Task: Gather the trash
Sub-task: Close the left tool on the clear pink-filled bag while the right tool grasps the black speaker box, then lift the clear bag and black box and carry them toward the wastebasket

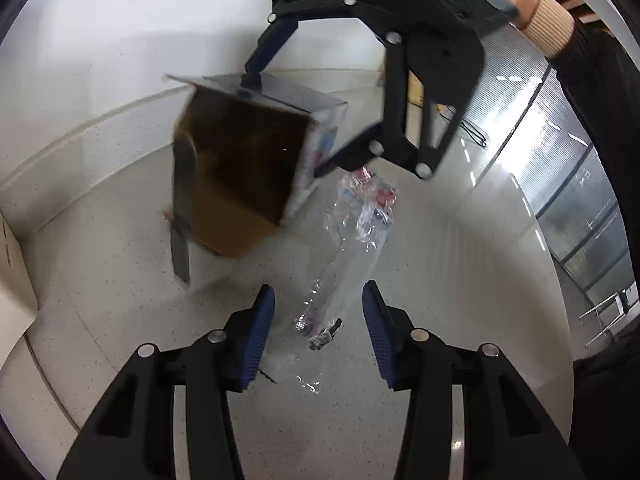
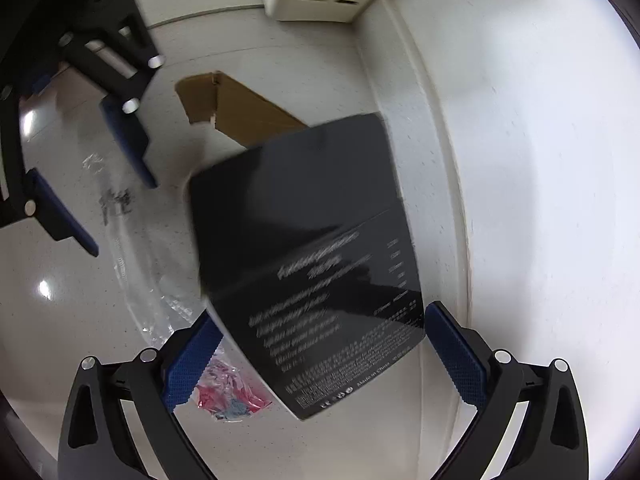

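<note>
Left gripper (image 1: pixel 318 328) pads stand apart around a clear plastic wrapper (image 1: pixel 352 248) on open floor (image 1: pixel 460 280), while the right gripper (image 2: pixel 320 356) clamps a black box (image 2: pixel 312 248) near the wall (image 2: pixel 520 160).

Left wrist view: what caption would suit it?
Left gripper straddles a clear plastic wrapper; right gripper holds an open box.

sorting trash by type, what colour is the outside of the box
Black with white print; the box shows best in the right wrist view.

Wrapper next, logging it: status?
Left gripper open around wrapper on floor. Right gripper holds box, off the floor. Nothing in the way.
</note>
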Demonstrator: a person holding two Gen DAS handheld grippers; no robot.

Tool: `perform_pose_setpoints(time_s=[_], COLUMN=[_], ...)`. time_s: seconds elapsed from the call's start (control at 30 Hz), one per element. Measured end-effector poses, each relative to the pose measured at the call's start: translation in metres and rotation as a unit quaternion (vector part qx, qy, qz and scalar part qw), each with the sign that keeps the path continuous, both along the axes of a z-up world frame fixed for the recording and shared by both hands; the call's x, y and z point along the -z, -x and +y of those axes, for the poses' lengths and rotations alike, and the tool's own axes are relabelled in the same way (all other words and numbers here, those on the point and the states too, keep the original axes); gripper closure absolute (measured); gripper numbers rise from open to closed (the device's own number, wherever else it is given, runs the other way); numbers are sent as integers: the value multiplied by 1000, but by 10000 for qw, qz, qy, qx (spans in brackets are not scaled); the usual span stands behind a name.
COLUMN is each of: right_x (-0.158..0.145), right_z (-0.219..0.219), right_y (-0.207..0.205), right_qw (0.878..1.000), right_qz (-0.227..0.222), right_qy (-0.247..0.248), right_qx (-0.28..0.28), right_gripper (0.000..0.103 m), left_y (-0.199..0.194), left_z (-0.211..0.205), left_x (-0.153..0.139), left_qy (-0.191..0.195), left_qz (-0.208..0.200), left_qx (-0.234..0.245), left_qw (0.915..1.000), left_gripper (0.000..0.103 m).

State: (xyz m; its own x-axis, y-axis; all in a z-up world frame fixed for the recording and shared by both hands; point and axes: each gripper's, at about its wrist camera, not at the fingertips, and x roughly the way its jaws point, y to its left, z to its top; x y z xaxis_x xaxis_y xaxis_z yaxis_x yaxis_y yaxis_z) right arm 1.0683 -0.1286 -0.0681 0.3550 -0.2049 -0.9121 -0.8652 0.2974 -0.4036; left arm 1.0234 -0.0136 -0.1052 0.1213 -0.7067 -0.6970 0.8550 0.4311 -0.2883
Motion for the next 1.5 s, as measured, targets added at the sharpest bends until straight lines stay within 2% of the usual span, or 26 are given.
perform_pose_setpoints(time_s=[0.1,0.2,0.33,0.37,0.43,0.57,0.73,0.8,0.87,1.0,1.13,1.2,1.23,1.27,1.33,1.37,1.47,1.5], right_x=[4,3,4,5,6,-5,-13,-19,-25,-42,-51,-53,-52,-53,-52,-53,-55,-56], right_z=[-7,-10,-2,-4,-1,-14,-33,-42,-56,-88,-132,-153,-140,-153,-179,-198,-237,-248], right_y=[1,0,-15,-25,-33,-36,-33,-33,-29,-1,43,64,80,97,129,144,191,207], right_qw=[9999,10000,9996,9992,9991,9942,9851,9756,9605,9341,9166,9028,9011,8965,8783,8635,8457,8352], right_qz=[20,54,206,294,278,294,140,149,238,21,-132,-200,-281,-423,-497,-545,-882,-958], right_qy=[170,50,-143,-186,-251,-951,-1591,-1992,-2474,-3207,-3519,-3703,-3703,-3721,-3956,-4080,-4192,-4309], right_qx=[5,50,150,188,195,409,638,909,1253,1568,1892,2177,2240,2366,2638,2914,3183,3280], right_gripper=[3,3,3,6,7,10,13,15,15,16,17,17,17,17,18,18,18,18], left_y=[3,5,7,4,7,13,22,23,21,25,34,35,37,39,46,50,68,77], left_z=[-7,-9,-9,-4,-6,-9,-14,-16,-12,-15,-22,-24,-26,-29,-35,-38,-41,-41], left_x=[2,3,1,2,2,1,-3,-3,-6,-8,-16,-18,-18,-17,-16,-15,-23,-24], left_qy=[6,-7,-59,-65,-43,26,-8,-23,10,18,121,158,160,113,53,2,-72,-78], left_qz=[36,44,-19,-17,-65,-130,-266,-298,-337,-370,-391,-335,-319,-327,-322,-382,-578,-660], left_qx=[85,92,215,283,349,499,673,713,747,854,1136,1244,1307,1344,1431,1449,1479,1418], left_qw=[10000,9999,9998,9996,9994,9987,9974,9970,9966,9957,9927,9915,9908,9903,9892,9887,9873,9877], left_gripper=[58,59,79,83,89,96,98,98,98,98,98,98,98,98,98,98,98,98])
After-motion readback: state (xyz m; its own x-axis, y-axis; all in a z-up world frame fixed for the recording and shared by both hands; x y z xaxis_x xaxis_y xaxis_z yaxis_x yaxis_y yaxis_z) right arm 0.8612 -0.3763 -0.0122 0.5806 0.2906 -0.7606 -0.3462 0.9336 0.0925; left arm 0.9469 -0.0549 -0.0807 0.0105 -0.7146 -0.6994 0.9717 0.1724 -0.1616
